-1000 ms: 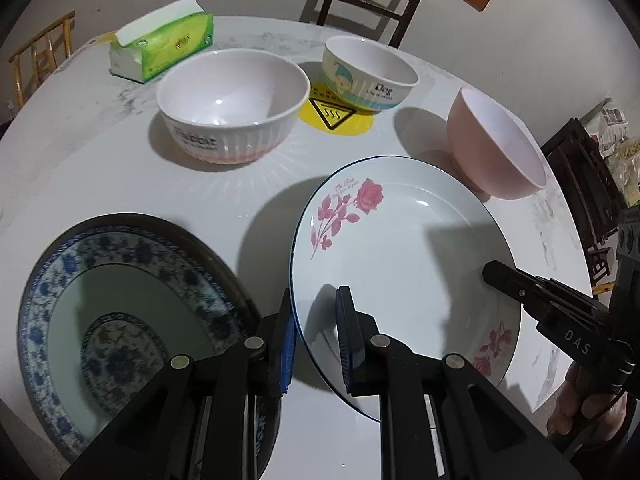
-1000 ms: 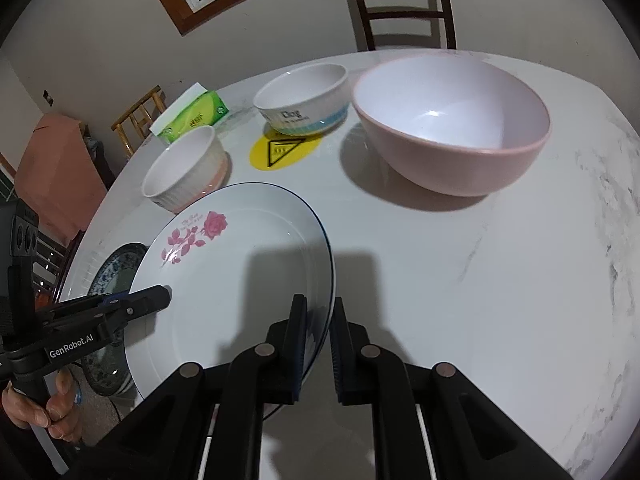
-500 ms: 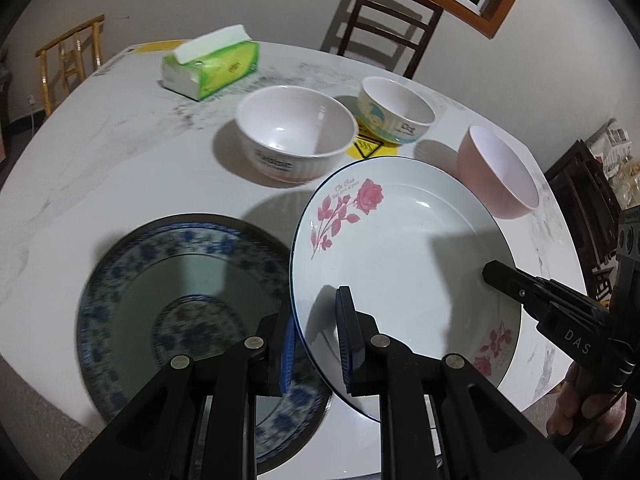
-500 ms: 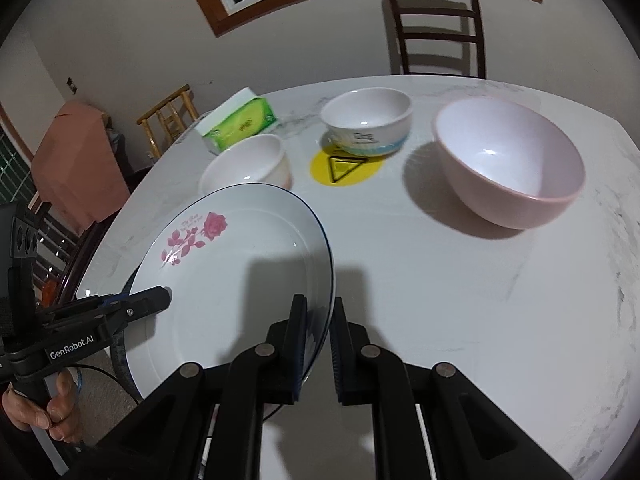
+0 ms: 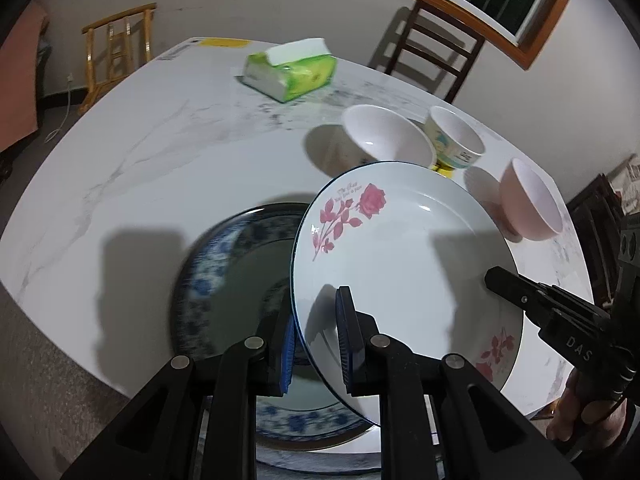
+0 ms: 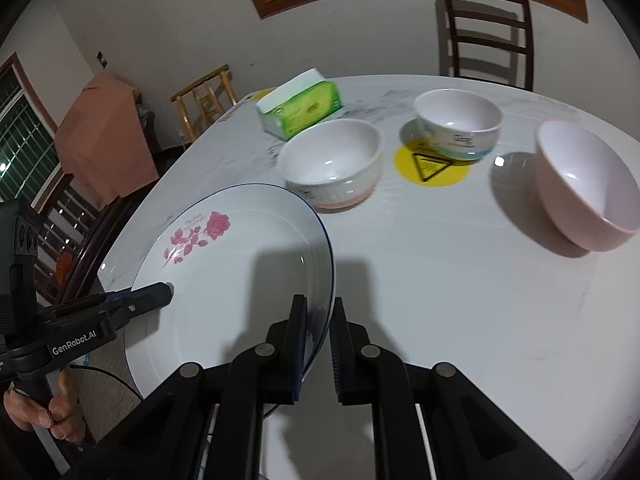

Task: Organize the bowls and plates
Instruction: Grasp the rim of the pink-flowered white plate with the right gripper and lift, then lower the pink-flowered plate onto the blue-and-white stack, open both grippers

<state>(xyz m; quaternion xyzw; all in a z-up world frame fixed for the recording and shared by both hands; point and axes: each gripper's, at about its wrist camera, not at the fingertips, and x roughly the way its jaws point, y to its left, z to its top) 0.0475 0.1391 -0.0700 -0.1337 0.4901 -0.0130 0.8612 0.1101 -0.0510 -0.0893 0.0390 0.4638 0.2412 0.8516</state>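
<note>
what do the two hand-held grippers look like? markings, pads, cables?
Both are matte black scissor-linkage frames with silver pivot pins and blue pads on the fingers. The left hand-held gripper reads "GenRobot.AI" on its side, with a thin black cable below its handle. The right hand-held gripper reads "DAS".

You held a glossy white glazed plate with pink roses (image 5: 404,264) above a shiny blue-patterned ceramic plate (image 5: 224,280); your worktop (image 6: 440,280) was smooth veined white marble, your black plastic fingers (image 5: 346,340) matt.
</note>
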